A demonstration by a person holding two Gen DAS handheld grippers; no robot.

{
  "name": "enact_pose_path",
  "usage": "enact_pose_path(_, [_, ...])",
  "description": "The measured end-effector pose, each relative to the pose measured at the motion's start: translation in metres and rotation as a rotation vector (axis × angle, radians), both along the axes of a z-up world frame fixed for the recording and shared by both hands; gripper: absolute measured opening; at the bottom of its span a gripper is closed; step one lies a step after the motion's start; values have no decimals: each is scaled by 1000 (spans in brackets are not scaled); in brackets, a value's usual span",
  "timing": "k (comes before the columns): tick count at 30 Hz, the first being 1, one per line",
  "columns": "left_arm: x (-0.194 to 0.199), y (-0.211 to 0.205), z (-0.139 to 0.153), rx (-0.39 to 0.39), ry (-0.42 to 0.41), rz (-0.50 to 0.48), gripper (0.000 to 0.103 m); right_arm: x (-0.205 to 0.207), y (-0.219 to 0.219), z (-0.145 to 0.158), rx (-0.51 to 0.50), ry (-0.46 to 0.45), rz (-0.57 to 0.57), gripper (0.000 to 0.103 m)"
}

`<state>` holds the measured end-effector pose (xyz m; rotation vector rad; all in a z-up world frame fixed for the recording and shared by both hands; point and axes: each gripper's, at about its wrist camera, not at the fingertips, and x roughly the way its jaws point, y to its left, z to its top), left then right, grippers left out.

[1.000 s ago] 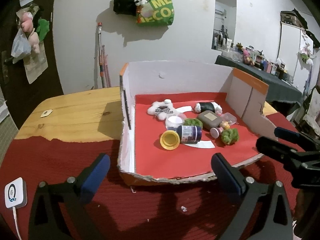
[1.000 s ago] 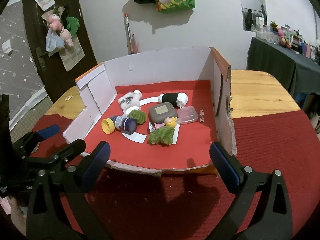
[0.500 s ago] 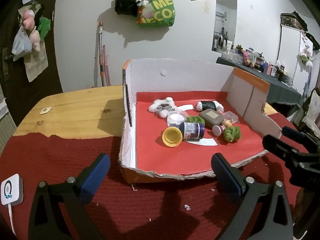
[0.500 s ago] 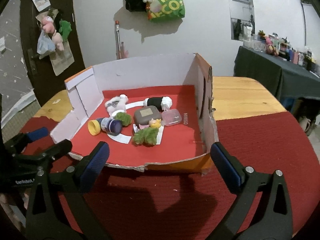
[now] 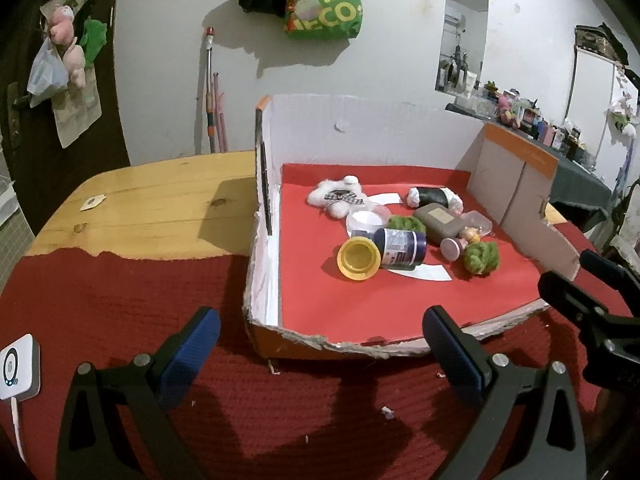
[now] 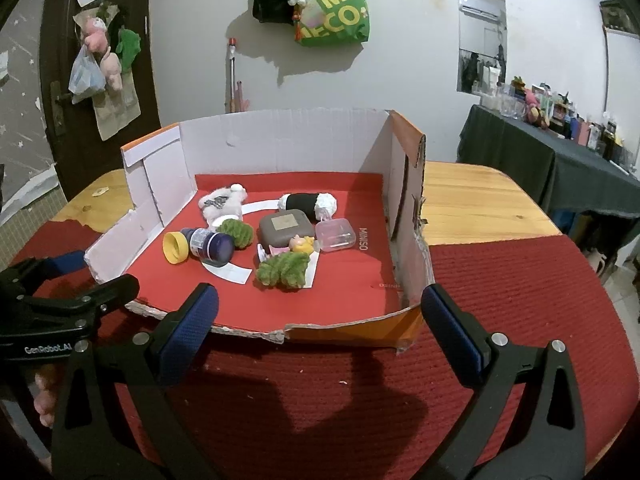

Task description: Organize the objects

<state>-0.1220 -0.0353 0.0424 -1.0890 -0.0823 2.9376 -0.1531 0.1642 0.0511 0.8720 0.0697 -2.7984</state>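
A low cardboard box [image 5: 360,128] [image 6: 280,136] with a red floor stands on the table. Inside lie a dark jar with a yellow lid [image 5: 380,252] [image 6: 200,245], two green fuzzy lumps [image 5: 482,257] [image 6: 284,271], a grey-brown case [image 5: 438,220] [image 6: 286,226], a clear plastic case [image 6: 335,234], a white plush [image 5: 338,196] [image 6: 222,201] and a black-and-white roll [image 5: 434,197] [image 6: 308,203]. My left gripper [image 5: 320,340] hangs open before the box's front edge. My right gripper [image 6: 320,324] is open too, at the box's front right corner. Both hold nothing.
A red cloth [image 5: 120,300] [image 6: 520,300] covers the near half of the wooden table [image 5: 160,200]. A white device with a cable [image 5: 18,364] lies at the left edge. Bags [image 6: 332,12] hang on the wall. A dark cluttered table [image 6: 560,152] stands at the right.
Both grippers have shifted a little relative to the box, the right one moving right toward the front corner. The objects in the box have not moved.
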Motion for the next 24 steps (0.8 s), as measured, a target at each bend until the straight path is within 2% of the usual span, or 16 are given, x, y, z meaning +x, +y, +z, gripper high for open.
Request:
enact_pose_path(6, [-3, -5, -5, 45, -29, -6, 103, 0, 0, 0, 4, -4, -4, 103])
enact_pose_path(8, [-2, -5, -5, 49, -32, -6, 103, -6, 3, -5, -14, -53, -18, 103])
enact_pose_path(10, [-2, -4, -6, 42, -37, -3, 103, -15, 15, -19, -117, -150, -26, 103])
enact_pose_path(12, [-2, -2, -7, 28, -47, 4, 103, -19, 29, -29, -246, -201, -23, 103])
enact_pose_path(14, [-2, -3, -7, 32, -44, 4, 103, -19, 30, -26, -232, -187, -36, 103])
enact_pose_path(20, [0, -4, -5, 40, -32, 10, 103, -8, 13, -12, -90, -98, -33, 103])
enact_pose_path(24, [4, 0, 0, 20, 2, 9, 103, -5, 10, -8, -60, -67, -37, 103])
